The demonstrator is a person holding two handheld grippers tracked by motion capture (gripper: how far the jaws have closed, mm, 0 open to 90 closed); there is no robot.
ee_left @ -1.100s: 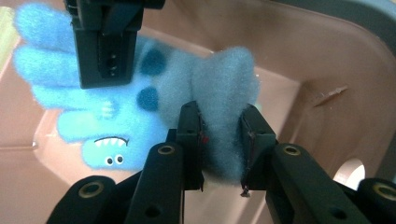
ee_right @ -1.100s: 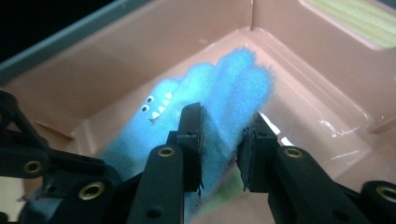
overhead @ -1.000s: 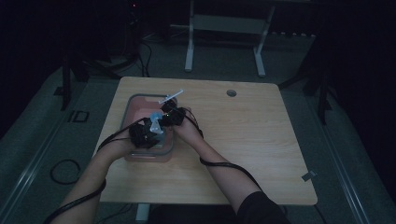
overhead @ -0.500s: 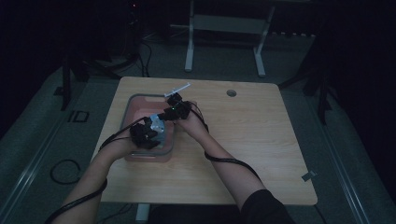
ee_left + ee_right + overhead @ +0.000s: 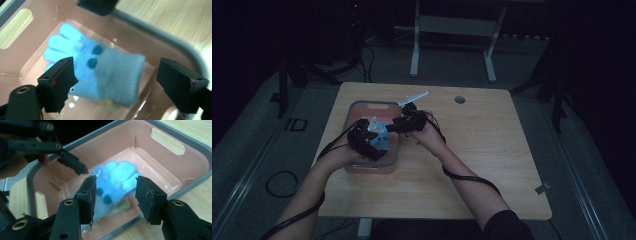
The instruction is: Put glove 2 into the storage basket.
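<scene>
- Two grippers hang over a pink bin (image 5: 362, 167) at one side of a wooden table (image 5: 482, 165).
- In the left gripper view, the left gripper (image 5: 117, 82) has its jaws wide apart; they have just been opening, and neither pad presses on anything.
- A light blue glove (image 5: 105, 72) with two dark dots lies below and between those jaws, down in the bin (image 5: 45, 32), blurred, its fingers pointing away from the tool.
- In the right gripper view, the right gripper (image 5: 115, 195) has its jaws partly apart, and they too have just been opening; the glove (image 5: 112, 182) shows in the gap beneath them, not pinched.
- Something yellowish (image 5: 120, 208) lies under the glove on the bin floor, too blurred to identify.
- Beyond the right gripper's jaws, the other gripper's black jaw tip reaches over the bin's far rim (image 5: 37, 170).
</scene>
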